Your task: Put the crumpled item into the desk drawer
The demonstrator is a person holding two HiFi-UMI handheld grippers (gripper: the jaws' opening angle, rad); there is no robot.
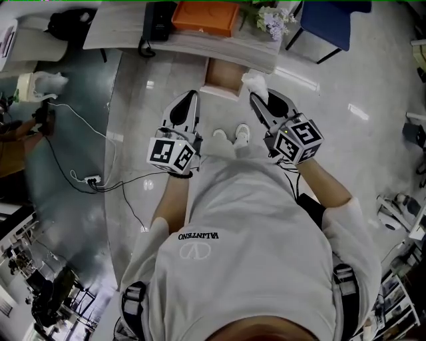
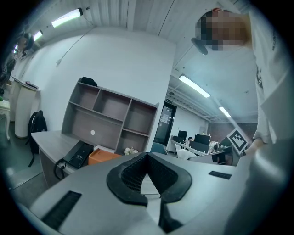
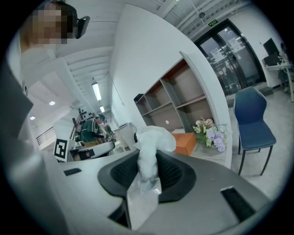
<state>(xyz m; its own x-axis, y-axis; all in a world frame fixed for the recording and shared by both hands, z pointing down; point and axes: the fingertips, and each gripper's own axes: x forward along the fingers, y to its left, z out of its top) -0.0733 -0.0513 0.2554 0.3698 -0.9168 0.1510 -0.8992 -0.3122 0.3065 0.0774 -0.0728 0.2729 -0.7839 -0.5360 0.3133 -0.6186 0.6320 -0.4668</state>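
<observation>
A white crumpled item (image 1: 255,81) sticks up from between the pads of my right gripper (image 1: 257,97), which is shut on it. In the right gripper view the crumpled item (image 3: 154,137) bulges above the right gripper (image 3: 148,159), and its lower part is pinched between the black pads. My left gripper (image 1: 193,96) hangs beside it to the left, its tips together and nothing in it; the left gripper (image 2: 147,157) is seen with its pads meeting at the apex. A brown open drawer (image 1: 223,74) juts out under the desk (image 1: 126,30), just ahead between both grippers.
On the desk stand a black phone (image 1: 158,20), an orange box (image 1: 205,16) and a bunch of flowers (image 1: 271,21). A blue chair (image 1: 326,23) stands at the right. A cable runs to a power strip (image 1: 93,180) on the floor at the left.
</observation>
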